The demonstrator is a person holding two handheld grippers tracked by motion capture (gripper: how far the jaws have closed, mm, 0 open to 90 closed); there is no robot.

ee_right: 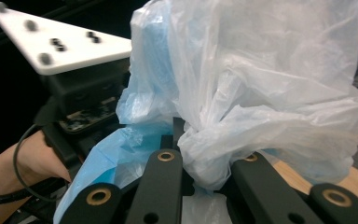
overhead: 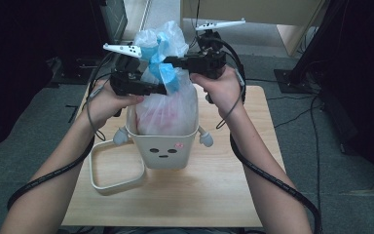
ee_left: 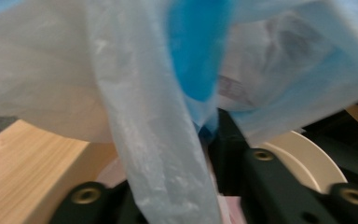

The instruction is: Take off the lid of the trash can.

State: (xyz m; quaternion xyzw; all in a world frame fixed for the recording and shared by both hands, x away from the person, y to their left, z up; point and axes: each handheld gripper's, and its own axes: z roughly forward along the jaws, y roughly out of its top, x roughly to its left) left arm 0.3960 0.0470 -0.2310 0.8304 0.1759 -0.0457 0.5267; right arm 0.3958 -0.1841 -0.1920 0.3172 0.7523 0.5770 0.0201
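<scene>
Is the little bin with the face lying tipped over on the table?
No, the bin stands upright on the wooden table, with the plastic bag sticking out of its top.

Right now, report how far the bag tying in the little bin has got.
Done: the plastic bag sits filled in the cream face-printed bin, its top gathered above the rim. In hand: the left gripper and right gripper are each shut on a bunch of the bag's blue-and-white top, held close together. Left: I can't make out a finished knot, and the bag is not yet lifted out.
</scene>
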